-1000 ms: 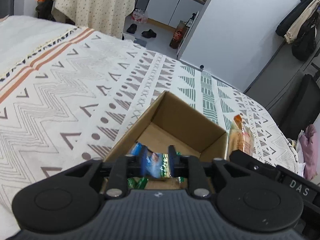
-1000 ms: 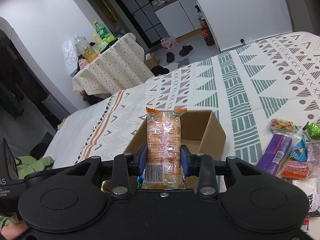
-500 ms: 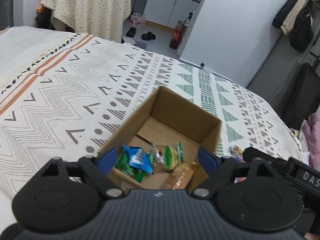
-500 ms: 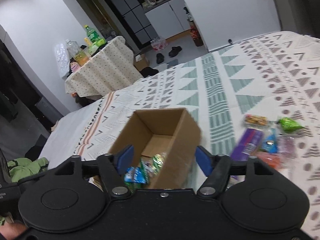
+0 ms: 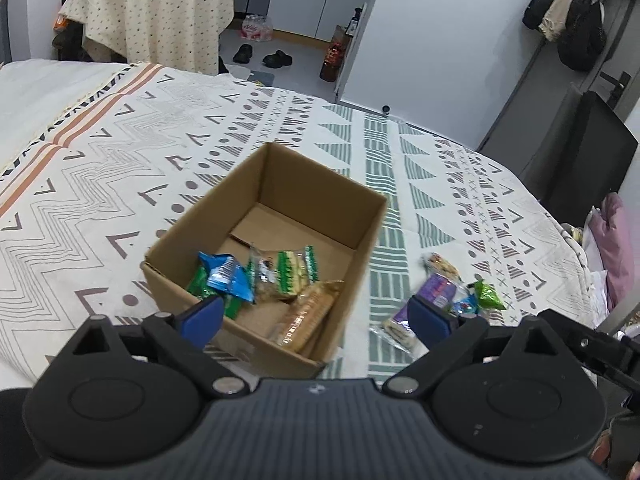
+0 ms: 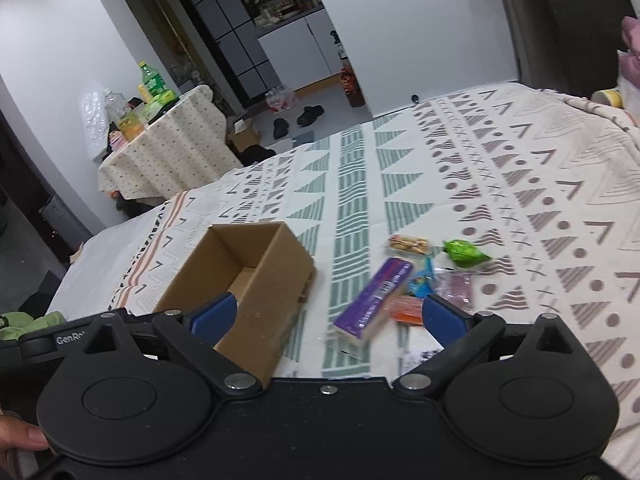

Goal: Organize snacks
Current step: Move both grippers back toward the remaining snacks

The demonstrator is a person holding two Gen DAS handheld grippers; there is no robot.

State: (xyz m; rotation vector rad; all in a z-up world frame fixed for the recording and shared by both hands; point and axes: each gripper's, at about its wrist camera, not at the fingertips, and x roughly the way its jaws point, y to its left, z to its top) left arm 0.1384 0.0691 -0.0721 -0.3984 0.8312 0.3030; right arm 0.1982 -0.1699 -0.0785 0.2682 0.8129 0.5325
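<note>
Both tongs stood wide apart and empty: the left tongs (image 5: 316, 318) and the right tongs (image 6: 328, 316) had just been opening, and nothing lay between either pair of blue pads. A second before, the left pair had been clamped on a small blue-and-green packet and the right on a long orange biscuit pack; both items now lay in the cardboard box (image 5: 362, 248). Inside it the blue packet (image 5: 226, 278) sat against the green-and-white cracker pack (image 5: 286, 274), with the biscuit pack (image 5: 306, 316) leaning in the near corner. Half a second back the box still filled the middle of the right wrist view; by this moment it sat to the left and the unsorted pile had come to the centre. That pile lay on the patterned bedspread (image 6: 520, 208) just beside the box: a purple pack (image 6: 376, 300), a green foil sweet (image 6: 464, 254), a clear pack of nuts (image 6: 410, 245), an orange packet (image 6: 408, 311) and a few smaller wrappers. Judging from this, one drop was finished for each hand, and the right tongs looked lined up on the purple pack as the likely next pick, with several snacks left to box.
</note>
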